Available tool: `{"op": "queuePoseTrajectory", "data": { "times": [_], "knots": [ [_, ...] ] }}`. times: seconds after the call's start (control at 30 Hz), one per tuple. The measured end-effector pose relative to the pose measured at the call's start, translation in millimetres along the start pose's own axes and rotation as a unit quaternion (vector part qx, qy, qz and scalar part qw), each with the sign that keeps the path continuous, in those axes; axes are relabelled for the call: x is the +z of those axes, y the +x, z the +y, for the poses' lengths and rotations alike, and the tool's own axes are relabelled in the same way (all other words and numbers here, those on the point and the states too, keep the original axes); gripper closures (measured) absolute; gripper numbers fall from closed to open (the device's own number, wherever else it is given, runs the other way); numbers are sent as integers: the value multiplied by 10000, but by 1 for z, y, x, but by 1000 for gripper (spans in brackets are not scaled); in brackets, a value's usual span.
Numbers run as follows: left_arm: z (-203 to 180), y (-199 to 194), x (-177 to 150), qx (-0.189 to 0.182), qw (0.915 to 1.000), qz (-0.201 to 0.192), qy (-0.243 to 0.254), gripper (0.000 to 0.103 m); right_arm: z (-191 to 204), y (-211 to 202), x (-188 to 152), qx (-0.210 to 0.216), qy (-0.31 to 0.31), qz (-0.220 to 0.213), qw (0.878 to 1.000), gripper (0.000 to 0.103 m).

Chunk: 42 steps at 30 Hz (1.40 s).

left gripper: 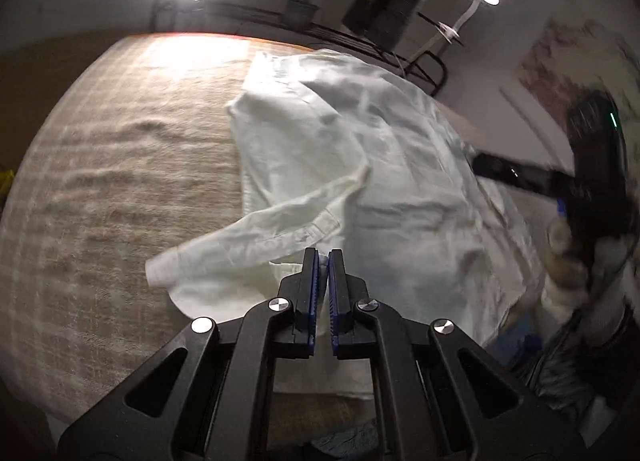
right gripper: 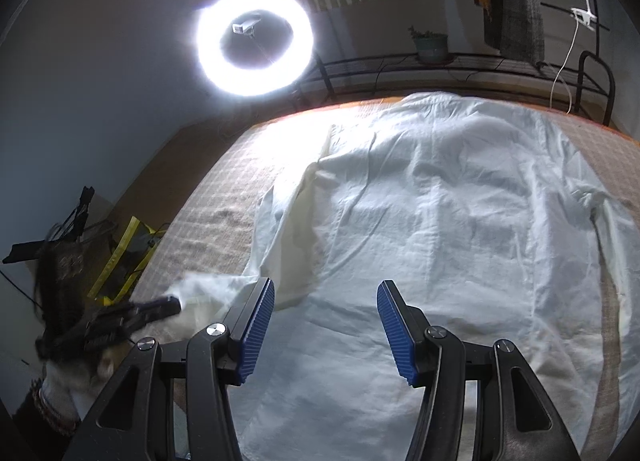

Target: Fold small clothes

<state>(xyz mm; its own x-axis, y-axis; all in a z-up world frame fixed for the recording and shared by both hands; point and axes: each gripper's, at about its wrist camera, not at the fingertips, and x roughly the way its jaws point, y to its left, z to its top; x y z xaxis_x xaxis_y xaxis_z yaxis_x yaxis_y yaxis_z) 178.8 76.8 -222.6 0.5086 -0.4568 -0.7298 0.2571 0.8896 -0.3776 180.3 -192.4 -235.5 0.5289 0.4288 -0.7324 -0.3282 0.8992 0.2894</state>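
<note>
A white long-sleeved shirt (left gripper: 360,165) lies spread, back up, on a beige checked cloth (left gripper: 120,181). My left gripper (left gripper: 323,257) is shut on the shirt's fabric near the cuffed sleeve (left gripper: 240,237), which is lifted and folded across the body. In the right wrist view the shirt (right gripper: 440,221) fills the middle, and the left gripper (right gripper: 176,305) shows at the lower left holding the sleeve end. My right gripper (right gripper: 326,293) is open and empty, low over the shirt's near hem. It also shows at the right of the left wrist view (left gripper: 480,165).
A bright ring light (right gripper: 254,41) stands behind the table. A black metal rack (right gripper: 460,65) with a potted plant (right gripper: 430,45) runs along the far edge. A yellow-trimmed object (right gripper: 124,257) sits on the floor at left.
</note>
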Motion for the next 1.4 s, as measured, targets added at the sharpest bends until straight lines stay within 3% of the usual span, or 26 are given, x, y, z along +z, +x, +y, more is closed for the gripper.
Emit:
{"op": "queuePoseTrajectory", "data": {
  "times": [0.17, 0.27, 0.37, 0.43, 0.53, 0.6, 0.67, 0.7, 0.77, 0.87, 0.9, 0.93, 0.97, 1.2, 1.4],
  "knots": [
    [-23, 4, -13, -149, 9995, 134, 239, 101, 10, 28, 6, 289, 36, 409, 9987, 40],
    [-33, 5, -20, -461, 9982, 306, 210, 100, 19, 50, 8, 460, 154, 612, 9970, 40],
    [-37, -1, -30, -504, 9979, 380, 158, 100, 31, 70, 9, 680, 236, 744, 9946, 41],
    [-30, -8, -33, -521, 9980, 343, -68, 89, 38, 83, 10, 780, 214, 818, 9934, 41],
    [-4, -17, -35, -90, 9987, 169, -474, 69, 44, 104, 11, 524, -22, 923, 9944, 41],
    [16, -15, -34, 324, 9966, 128, -747, 68, 39, 117, 12, 192, 7, 987, 9949, 44],
    [32, -7, -34, 765, 9930, 246, -862, 58, 27, 128, 12, -24, 317, 1052, 9939, 45],
    [39, -1, -34, 847, 9909, 359, -979, 47, 21, 130, 11, -32, 486, 1074, 9930, 45],
    [53, 14, -35, 914, 9855, 615, -1290, 44, 12, 130, 10, 51, 771, 1113, 9908, 45],
    [58, 25, -39, 779, 9848, 633, -1419, 45, 11, 126, 12, -40, 691, 1084, 9917, 45],
    [56, 25, -38, 761, 9864, 555, -1346, 63, 13, 125, 14, -84, 598, 1076, 9924, 45],
    [54, 26, -36, 789, 9866, 582, -1305, 93, 15, 124, 13, -96, 526, 1079, 9927, 45],
    [53, 25, -36, 750, 9869, 573, -1309, 99, 15, 125, 13, -90, 505, 1087, 9928, 45],
    [16, -18, -35, 591, 9959, -72, -679, 101, 15, 116, 8, -5, 457, 1176, 9920, 45],
    [-53, -32, -36, 251, 9991, -283, 180, 101, 36, 82, -3, 720, 283, 1363, 9876, 43]
  ]
}}
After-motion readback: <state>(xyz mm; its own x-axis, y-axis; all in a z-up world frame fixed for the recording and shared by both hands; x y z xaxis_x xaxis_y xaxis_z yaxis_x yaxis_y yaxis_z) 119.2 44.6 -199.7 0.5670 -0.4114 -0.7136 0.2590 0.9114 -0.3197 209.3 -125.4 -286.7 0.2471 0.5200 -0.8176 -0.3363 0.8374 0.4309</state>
